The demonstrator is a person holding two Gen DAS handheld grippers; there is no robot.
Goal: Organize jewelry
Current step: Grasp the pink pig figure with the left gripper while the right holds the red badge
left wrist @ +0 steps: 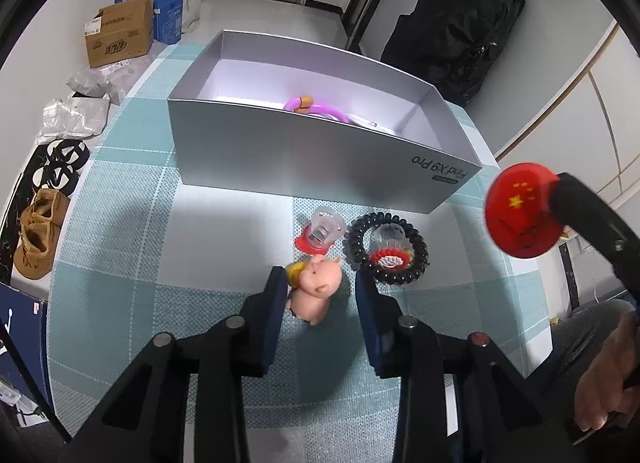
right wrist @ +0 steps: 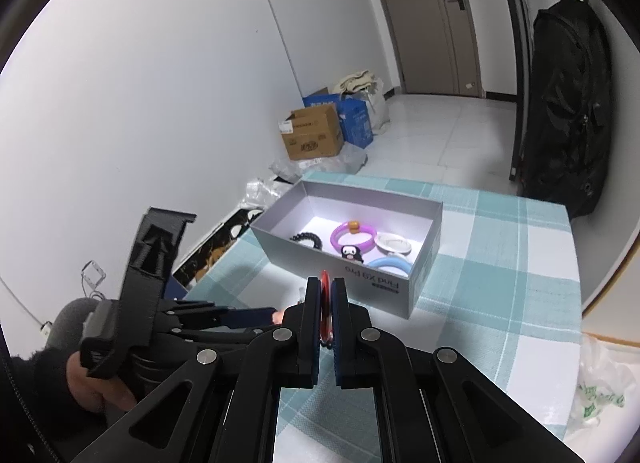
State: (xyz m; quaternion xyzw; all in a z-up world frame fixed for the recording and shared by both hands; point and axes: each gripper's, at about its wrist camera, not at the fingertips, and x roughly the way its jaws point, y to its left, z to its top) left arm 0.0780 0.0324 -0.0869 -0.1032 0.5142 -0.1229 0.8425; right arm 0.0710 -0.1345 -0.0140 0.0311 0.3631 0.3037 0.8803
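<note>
The left gripper [left wrist: 320, 283] is spread wide on the checked cloth [left wrist: 132, 223], with a pink pig toy [left wrist: 316, 287] between its fingers. The right gripper [right wrist: 327, 295] pinches a red round badge [left wrist: 520, 211] in the air, near the grey box [right wrist: 360, 283] that holds rings and bracelets.

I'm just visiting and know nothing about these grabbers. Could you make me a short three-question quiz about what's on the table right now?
1. True or false: the right gripper is shut on a red badge.
2. What lies between the open left gripper's fingers? A) pink pig toy B) blue ring C) black spiral hair tie
3. Fill in: the purple ring lies inside the grey ____.

Key: 1 true; 2 A, the pink pig toy; 3 box.
</note>
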